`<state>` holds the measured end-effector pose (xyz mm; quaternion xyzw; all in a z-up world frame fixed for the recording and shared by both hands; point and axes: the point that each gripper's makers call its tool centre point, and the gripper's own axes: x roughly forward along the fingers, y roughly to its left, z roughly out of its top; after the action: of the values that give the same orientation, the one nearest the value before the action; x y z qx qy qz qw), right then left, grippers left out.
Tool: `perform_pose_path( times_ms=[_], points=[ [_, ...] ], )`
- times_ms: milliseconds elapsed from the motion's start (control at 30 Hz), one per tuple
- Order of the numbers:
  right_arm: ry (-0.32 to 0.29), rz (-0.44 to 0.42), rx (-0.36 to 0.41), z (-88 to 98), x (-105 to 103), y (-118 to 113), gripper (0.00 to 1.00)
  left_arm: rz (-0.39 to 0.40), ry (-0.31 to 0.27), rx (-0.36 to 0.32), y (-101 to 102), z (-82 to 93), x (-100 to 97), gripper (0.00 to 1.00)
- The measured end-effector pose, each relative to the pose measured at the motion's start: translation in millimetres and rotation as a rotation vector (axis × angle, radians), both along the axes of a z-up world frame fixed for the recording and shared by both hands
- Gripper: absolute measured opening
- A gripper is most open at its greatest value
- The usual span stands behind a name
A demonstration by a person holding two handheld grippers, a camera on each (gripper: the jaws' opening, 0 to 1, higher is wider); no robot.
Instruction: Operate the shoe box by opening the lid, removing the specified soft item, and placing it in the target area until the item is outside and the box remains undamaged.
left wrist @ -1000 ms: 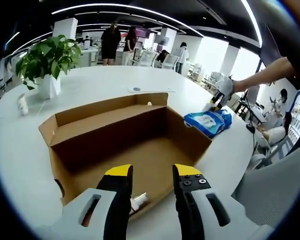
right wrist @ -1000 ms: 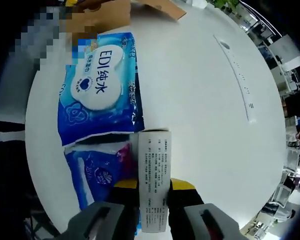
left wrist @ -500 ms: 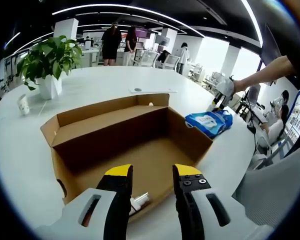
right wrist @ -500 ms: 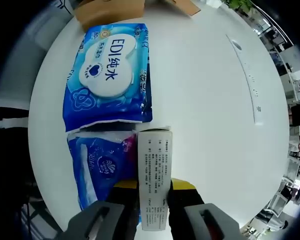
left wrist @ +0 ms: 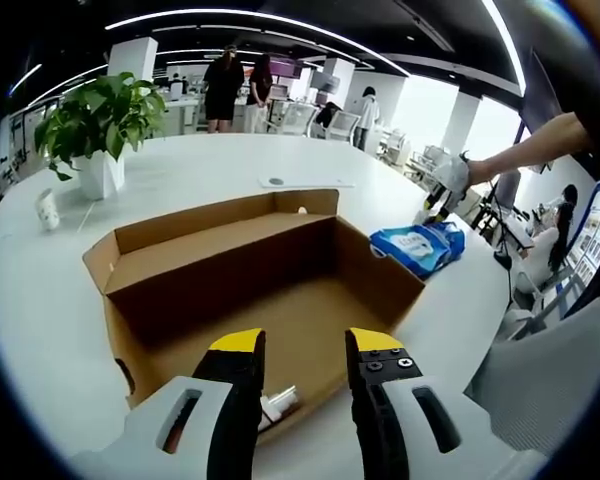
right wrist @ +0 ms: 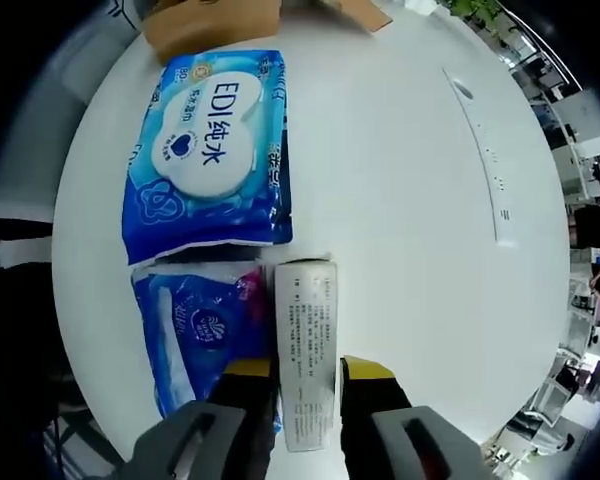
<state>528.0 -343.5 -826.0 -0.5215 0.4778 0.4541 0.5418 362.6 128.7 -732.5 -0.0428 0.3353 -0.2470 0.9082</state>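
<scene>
The brown cardboard shoe box point(left wrist: 250, 290) stands open on the white round table point(left wrist: 210, 165), with a small white item point(left wrist: 280, 403) in its near corner. My left gripper point(left wrist: 306, 345) hovers open over the box's near edge, nothing between its jaws. Two blue wet-wipe packs point(left wrist: 415, 245) lie to the right of the box, with a person's hand holding my right gripper point(left wrist: 442, 195) above them. From above I see one wipe pack point(right wrist: 215, 150), a second pack point(right wrist: 195, 335) and a slim white carton point(right wrist: 305, 350). My right gripper point(right wrist: 307, 368) straddles the carton, jaws slightly off its sides.
A potted plant point(left wrist: 95, 120) and a small cup point(left wrist: 47, 210) stand at the table's far left. A flat paper strip point(left wrist: 300, 181) lies behind the box. A grey chair back point(left wrist: 540, 370) is at the right, people stand in the background, and the table edge point(right wrist: 90, 330) runs beside the packs.
My right gripper's jaws have spread a little away from the white carton, which now rests beside the lower wipe pack. The left gripper and the shoe box hold still.
</scene>
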Motion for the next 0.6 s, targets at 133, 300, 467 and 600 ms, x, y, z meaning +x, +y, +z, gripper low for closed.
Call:
perform_pose_path(
  times_ms=[133,300,467,600],
  points=[
    [-0.009,-0.005,0.009,6.4,0,-2,0.23,0.0,-0.005,-0.005,-1,1.7,0.5,0.32],
    [-0.032,-0.033,0.024,22.3,-6,0,0.23,-0.001,-0.012,-0.014,-2,3.9,1.4,0.32],
    [-0.044,-0.053,0.029,32.3,-14,1,0.23,-0.01,-0.014,-0.021,-5,4.5,1.6,0.32],
    [-0.061,-0.071,0.036,37.5,-16,2,0.23,-0.016,-0.016,-0.024,-7,5.4,0.5,0.32]
  ],
)
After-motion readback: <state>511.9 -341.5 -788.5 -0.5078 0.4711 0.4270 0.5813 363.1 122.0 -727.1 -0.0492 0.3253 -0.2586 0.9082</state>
